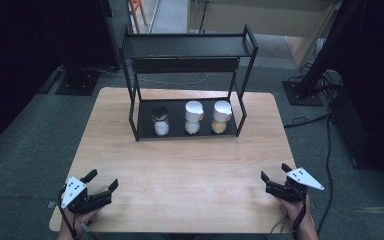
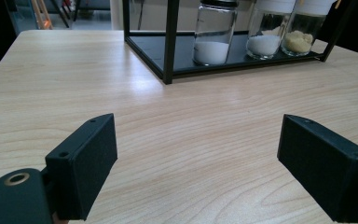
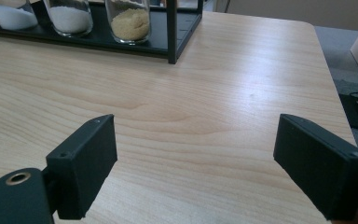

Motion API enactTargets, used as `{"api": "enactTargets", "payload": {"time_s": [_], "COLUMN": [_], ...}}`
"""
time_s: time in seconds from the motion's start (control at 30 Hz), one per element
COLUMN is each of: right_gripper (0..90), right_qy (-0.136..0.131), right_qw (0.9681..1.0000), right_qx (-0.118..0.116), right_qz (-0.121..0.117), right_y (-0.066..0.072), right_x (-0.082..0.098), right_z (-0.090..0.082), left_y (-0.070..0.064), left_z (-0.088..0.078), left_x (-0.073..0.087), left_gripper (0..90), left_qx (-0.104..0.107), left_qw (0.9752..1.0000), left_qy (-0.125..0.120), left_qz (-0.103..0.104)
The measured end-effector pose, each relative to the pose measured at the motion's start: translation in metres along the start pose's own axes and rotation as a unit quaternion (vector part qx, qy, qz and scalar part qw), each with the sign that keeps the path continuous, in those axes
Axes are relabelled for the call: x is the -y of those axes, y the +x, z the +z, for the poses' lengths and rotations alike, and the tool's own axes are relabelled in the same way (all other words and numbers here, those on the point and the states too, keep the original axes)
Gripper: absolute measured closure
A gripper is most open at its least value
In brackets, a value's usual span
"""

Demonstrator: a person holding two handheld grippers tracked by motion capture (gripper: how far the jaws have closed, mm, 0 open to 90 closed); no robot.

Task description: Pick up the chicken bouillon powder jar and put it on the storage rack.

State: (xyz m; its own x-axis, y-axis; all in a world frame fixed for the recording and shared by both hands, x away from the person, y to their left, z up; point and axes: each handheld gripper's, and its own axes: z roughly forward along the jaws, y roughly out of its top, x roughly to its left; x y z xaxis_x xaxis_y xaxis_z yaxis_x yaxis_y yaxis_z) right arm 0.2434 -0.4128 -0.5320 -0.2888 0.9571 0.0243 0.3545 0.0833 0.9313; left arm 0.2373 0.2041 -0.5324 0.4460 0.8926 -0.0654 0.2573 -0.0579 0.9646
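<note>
I count three jars in a row on the bottom shelf of one black rack (image 1: 130,90) at the far side of the wooden table (image 1: 190,170): a dark-lid jar (image 1: 160,121), a middle white-lid jar (image 1: 193,118) and a right white-lid jar (image 1: 221,117) with yellow grains. My left gripper (image 1: 101,180) and right gripper (image 1: 275,173) sit near me, well apart from the jars. Both have jaws spread wide, holding nothing.

Your pale wooden table with rounded corners (image 1: 180,170), a black metal two-tier shelf rack (image 1: 187,47) standing on it toward twelve o'clock, three glass jars on the rack's bottom tray (image 1: 145,125)
</note>
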Motion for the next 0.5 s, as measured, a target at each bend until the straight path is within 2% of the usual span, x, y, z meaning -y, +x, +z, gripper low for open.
{"api": "enactTargets", "payload": {"time_s": [0.2, 0.5], "right_gripper": [12.9, 12.8], "right_qy": [0.003, 0.002], "right_qw": [1.0, 1.0], "right_qx": [-0.001, 0.003], "right_qz": [-0.005, 0.001], "right_y": [0.0, -0.004], "right_x": [0.004, 0.008], "right_z": [-0.006, -0.014], "left_y": [0.0, 0.0], "left_z": [0.0, 0.0], "left_x": [0.0, 0.0], "left_gripper": [12.2, 12.2], "left_qx": [0.0, 0.0], "left_qw": [1.0, 1.0], "left_qy": [0.0, 0.0], "left_qz": [0.0, 0.001]}}
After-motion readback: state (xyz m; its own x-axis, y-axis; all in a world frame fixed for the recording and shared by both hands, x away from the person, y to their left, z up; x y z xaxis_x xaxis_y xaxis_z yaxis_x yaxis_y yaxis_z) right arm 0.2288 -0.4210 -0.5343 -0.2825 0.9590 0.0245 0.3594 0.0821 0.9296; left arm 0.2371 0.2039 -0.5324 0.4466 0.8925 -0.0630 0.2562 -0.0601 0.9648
